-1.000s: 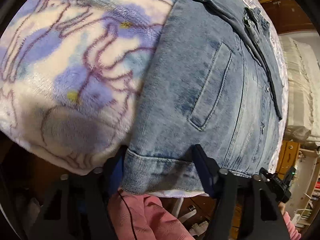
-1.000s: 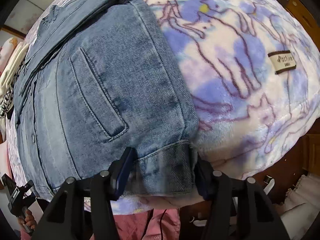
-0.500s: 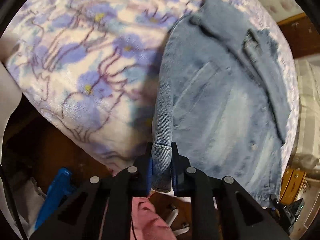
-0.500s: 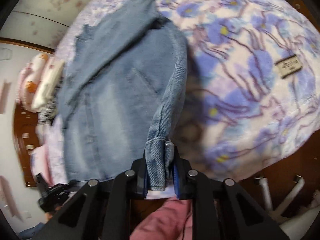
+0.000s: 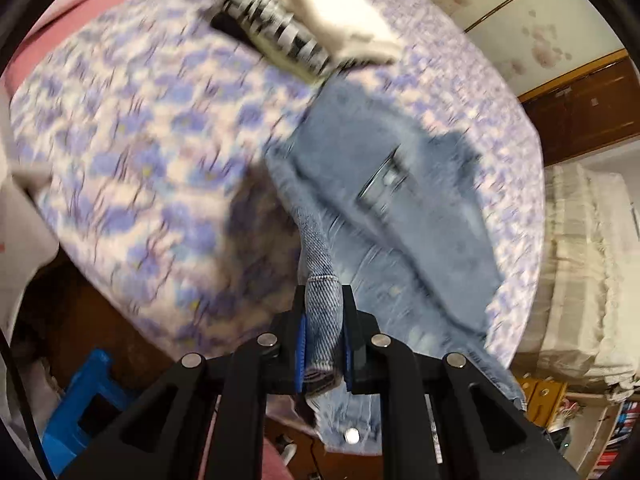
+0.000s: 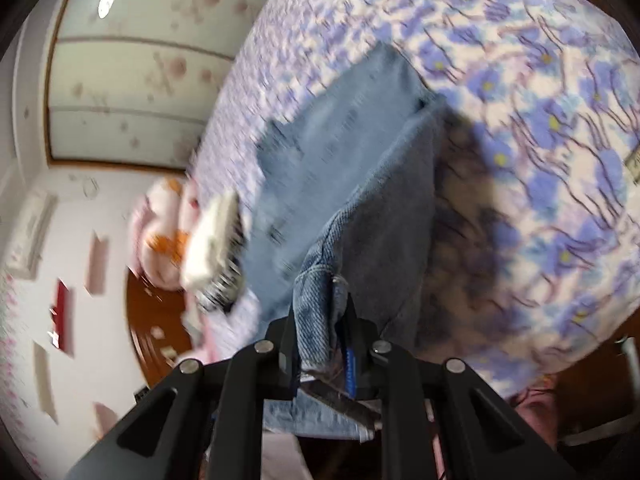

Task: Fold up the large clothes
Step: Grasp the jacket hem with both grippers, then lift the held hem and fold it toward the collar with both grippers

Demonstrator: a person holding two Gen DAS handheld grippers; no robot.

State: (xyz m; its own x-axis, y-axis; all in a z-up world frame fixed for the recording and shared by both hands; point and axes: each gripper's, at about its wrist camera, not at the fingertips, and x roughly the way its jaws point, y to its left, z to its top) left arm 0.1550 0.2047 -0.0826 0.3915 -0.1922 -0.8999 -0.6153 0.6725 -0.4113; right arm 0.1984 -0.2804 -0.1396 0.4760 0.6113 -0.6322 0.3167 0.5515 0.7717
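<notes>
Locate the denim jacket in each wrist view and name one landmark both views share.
Left wrist view: denim jacket right of centre, hem pinched in the left claw.
Right wrist view: denim jacket at centre, hem pinched in the right claw.
Shared landmark: the purple floral blanket beneath it.

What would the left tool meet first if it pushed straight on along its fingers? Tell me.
The left tool, already shut on the denim jacket, would likely press that same jacket down onto the floral blanket. Depth is blurred.

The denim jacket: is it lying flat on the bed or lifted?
Partly lifted: the denim jacket rises by its hem, pinched in each gripper, the left gripper and right gripper.
</notes>
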